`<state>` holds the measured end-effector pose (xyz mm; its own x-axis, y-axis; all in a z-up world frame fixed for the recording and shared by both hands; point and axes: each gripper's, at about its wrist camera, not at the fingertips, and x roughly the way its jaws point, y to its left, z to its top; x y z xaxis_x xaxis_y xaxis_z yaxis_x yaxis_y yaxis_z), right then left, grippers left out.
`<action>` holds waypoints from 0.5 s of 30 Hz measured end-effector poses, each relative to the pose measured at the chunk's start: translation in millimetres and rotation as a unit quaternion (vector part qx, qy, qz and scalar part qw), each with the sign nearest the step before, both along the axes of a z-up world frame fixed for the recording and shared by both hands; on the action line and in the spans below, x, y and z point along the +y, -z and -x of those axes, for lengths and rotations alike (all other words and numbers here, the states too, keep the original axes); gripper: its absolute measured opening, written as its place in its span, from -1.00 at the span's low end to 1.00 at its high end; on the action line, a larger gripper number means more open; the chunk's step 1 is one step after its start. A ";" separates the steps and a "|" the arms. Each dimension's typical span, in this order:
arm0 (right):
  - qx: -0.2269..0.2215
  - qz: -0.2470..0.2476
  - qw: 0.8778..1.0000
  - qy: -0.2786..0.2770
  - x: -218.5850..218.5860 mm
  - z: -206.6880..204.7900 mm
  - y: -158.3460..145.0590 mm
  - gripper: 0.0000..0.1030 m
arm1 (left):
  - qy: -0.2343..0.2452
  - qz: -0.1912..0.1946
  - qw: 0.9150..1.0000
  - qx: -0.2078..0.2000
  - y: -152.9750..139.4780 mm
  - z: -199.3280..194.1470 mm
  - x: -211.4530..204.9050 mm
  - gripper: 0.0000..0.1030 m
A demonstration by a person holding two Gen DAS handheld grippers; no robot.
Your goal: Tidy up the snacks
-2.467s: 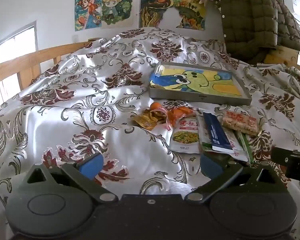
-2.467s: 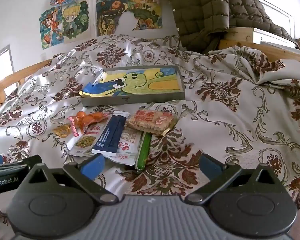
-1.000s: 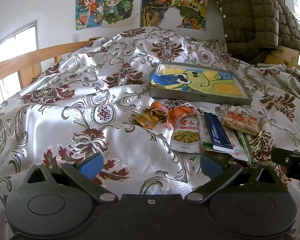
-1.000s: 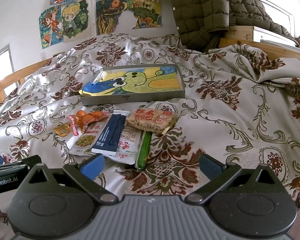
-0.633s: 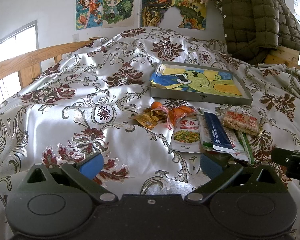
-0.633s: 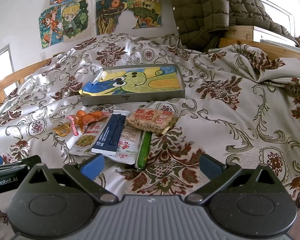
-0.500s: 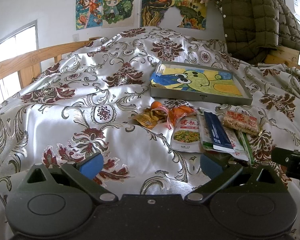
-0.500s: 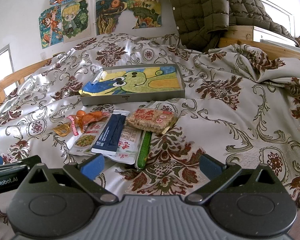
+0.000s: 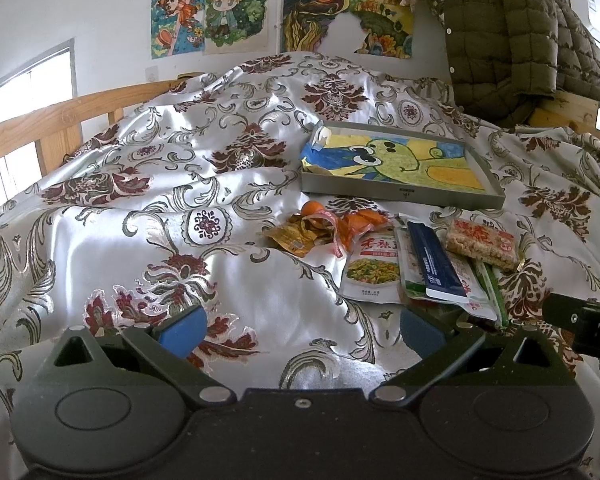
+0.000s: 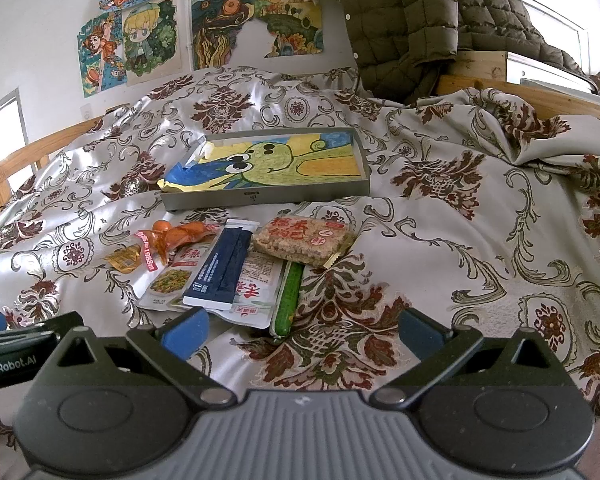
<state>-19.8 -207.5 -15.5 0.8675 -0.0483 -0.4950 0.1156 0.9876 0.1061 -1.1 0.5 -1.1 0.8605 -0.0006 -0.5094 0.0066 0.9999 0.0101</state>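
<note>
Nothing moved since earlier | both tools, left (image 9: 300,326) and right (image 10: 304,328), released, empty | snacks (image 10: 236,264) on bed, frame centre, long axes running away toward tray (image 10: 260,198) | my right nearer.

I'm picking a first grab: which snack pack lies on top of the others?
The dark blue sachet: it rests across the white pouches, overlapping both, nothing covering it. The rice cracker bar lies beside it.
</note>
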 end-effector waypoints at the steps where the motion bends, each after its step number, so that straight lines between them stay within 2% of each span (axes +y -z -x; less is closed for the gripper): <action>1: 0.000 0.000 1.000 0.000 -0.1 0.0 -0.1 1.00 | 0.000 0.001 1.000 0.000 -0.3 -0.3 -0.1 0.99; 8: -0.001 0.001 1.000 0.002 -0.1 0.2 -0.6 1.00 | -0.002 0.005 1.000 0.007 8.8 -0.1 -0.1 0.99; 15: -0.006 -0.008 1.000 0.019 -3.0 0.2 -5.4 1.00 | -0.012 0.018 1.000 0.019 4.1 -3.8 2.8 0.99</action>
<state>-20.0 -210.4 -10.1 0.8709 -0.0733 -0.4860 0.1516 0.9807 0.1237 2.7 3.3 -5.2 0.8402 0.0011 -0.5423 -0.0175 0.9995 -0.0250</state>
